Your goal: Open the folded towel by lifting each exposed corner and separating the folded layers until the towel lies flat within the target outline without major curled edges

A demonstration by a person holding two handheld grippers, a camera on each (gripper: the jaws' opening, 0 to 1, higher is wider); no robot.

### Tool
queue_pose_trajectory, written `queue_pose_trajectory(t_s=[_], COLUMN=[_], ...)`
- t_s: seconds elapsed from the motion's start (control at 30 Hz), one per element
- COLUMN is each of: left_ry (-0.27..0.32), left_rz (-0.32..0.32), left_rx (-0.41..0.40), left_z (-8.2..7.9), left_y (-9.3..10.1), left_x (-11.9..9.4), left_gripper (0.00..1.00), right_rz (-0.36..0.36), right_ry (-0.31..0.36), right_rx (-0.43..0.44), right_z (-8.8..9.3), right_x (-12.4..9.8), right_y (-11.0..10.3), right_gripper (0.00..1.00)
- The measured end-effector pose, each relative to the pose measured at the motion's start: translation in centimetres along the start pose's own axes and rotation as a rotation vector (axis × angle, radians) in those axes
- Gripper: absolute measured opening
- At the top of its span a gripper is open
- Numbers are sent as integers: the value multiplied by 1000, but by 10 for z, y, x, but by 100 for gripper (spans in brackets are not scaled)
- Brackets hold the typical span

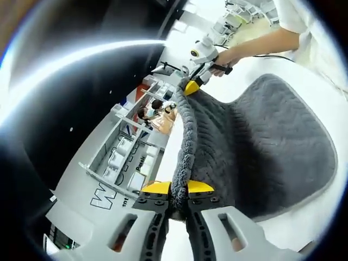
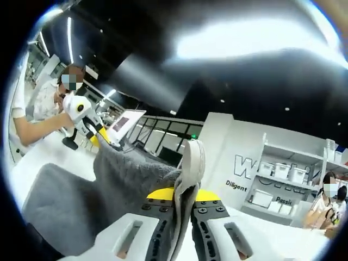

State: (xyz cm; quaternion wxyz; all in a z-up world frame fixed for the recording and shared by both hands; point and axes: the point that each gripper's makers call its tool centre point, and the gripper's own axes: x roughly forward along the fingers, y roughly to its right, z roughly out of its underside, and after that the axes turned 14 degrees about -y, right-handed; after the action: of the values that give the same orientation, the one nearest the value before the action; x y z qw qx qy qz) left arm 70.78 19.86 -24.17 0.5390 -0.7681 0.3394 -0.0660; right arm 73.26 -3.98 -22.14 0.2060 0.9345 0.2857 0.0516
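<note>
Your left tool [image 1: 179, 191] and right tool [image 2: 181, 198] both pinch the towel [image 1: 261, 141] edge. It is soft and thick, so hold near the corners.

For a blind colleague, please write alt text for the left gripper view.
The left tongs pinch one edge of a dark grey towel, lifted off a white table. At the towel's far corner, the right tongs, held by a person's hand, grip it too.

There is one grey towel [image 1: 261, 147] and two grippers [image 1: 178, 191] [image 2: 182, 198] (each clamped on its edge).
</note>
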Motion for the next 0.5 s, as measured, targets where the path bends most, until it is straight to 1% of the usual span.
queue_pose_trajectory(t_s=[0.1, 0.17, 0.23, 0.27, 0.3, 0.33, 0.37, 0.4, 0.43, 0.5], left_ry=[-6, -16, -21, -27, -29, -37, -42, -44, -44, -49], left_rz=[12, 15, 19, 24, 26, 32, 33, 36, 40, 41], left_rx=[10, 15, 9, 2, 0, 5, 18, 28, 31, 35], left_z=[2, 5, 8, 10, 11, 13, 14, 14, 13, 13], left_y=[5, 7, 8, 9, 10, 12, 13, 15, 17, 18], left_x=[4, 7, 9, 11, 12, 13, 14, 15, 16, 18], left_gripper=[8, 8, 8, 8, 8, 8, 8, 8, 8, 8], right_rz=[2, -10, -16, -12, -21, -23, -24, -13, -8, -4], right_ry=[-12, -12, 5, 2, -15, -19, -31, -53, -49, -74], right_rx=[-16, -1, -30, -19, 25, 40, 38, 16, -8, -23], right_z=[5, 10, 13, 19, 26, 28, 31, 33, 33, 37], right_x=[3, 5, 6, 7, 8, 8, 9, 9, 9, 11], right_y=[-2, -2, -4, -2, -1, -1, 0, 0, -1, -2], right_gripper=[3, 3, 2, 2, 2, 2, 2, 2, 2, 2])
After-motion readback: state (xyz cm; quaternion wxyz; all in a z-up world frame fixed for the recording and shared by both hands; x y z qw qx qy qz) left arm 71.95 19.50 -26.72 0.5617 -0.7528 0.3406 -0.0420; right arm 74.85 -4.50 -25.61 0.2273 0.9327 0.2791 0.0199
